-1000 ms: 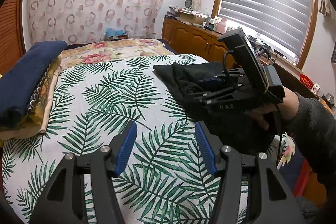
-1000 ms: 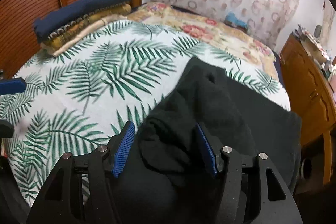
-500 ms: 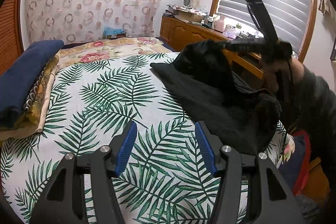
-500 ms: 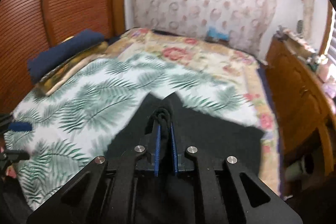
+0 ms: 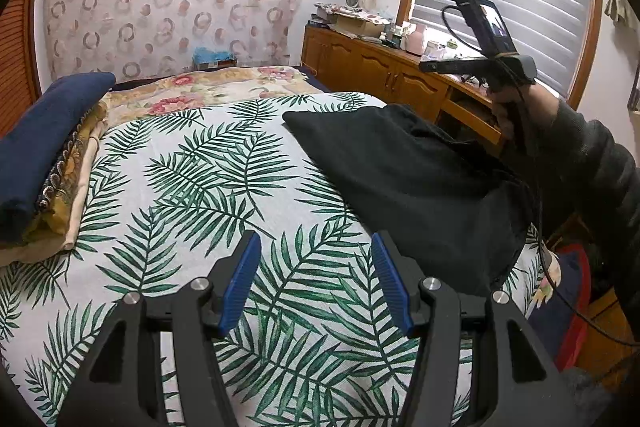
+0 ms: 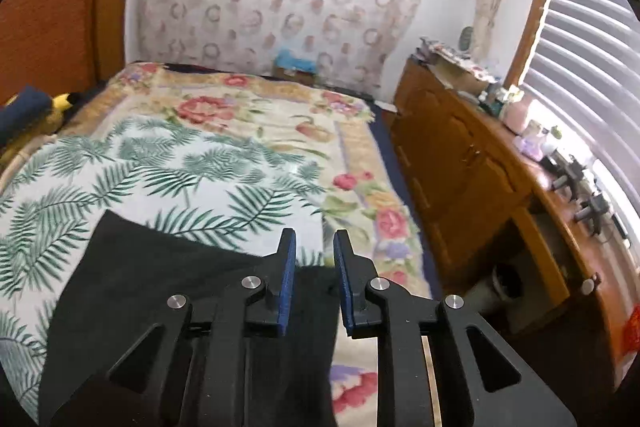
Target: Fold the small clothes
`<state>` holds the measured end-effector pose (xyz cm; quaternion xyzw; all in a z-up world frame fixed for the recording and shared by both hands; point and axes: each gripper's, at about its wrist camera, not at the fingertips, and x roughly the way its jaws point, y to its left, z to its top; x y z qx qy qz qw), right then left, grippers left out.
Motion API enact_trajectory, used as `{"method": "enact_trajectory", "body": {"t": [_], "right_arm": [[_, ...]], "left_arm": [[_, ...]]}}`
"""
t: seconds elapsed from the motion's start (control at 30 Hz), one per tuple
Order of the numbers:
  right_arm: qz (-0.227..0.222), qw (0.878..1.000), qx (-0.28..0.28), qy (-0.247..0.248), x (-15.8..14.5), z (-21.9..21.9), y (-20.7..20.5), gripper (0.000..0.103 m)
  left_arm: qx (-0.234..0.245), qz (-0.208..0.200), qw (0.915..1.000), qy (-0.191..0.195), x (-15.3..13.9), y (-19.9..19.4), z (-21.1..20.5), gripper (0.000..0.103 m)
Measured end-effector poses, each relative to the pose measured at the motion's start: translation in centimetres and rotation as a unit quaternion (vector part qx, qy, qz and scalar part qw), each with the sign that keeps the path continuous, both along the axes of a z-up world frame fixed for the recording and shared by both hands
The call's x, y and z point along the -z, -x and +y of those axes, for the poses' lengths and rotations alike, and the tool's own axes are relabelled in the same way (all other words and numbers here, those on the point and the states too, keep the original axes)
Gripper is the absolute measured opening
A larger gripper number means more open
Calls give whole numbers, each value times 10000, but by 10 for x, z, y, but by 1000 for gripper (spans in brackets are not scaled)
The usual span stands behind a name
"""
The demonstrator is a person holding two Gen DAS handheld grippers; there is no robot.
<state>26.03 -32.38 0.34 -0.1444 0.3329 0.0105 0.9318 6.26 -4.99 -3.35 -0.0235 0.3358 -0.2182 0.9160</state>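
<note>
While the black garment (image 5: 408,179) lies partly doubled near the window-side edge of the leaf-print bedspread (image 5: 192,187), folding looks barely begun: the left gripper (image 5: 316,283) hovers spread and empty, the right gripper (image 6: 314,255) opening, nothing between its pads.

light: daylight through blinds (image 6: 592,67) | right view motion-blurred | fisheye bending, dark corners
</note>
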Motion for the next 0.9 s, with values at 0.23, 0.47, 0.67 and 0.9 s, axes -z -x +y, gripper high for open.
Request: {"method": "enact_trajectory", "body": {"t": [0.23, 0.47, 0.67, 0.9], "right_arm": [[506, 9978, -354, -228, 21, 0, 14, 41], [1145, 9916, -318, -511, 59, -6, 12, 41], [1445, 9870, -299, -630, 77, -11, 11, 42], [1502, 9842, -385, -855, 81, -19, 11, 32]], "left_arm": [[70, 4, 10000, -21, 0, 1, -7, 56], [138, 108, 9998, -39, 6, -2, -13, 56], [189, 160, 9997, -72, 9, -3, -18, 56], [208, 235, 9995, -72, 13, -6, -21, 56]]}}
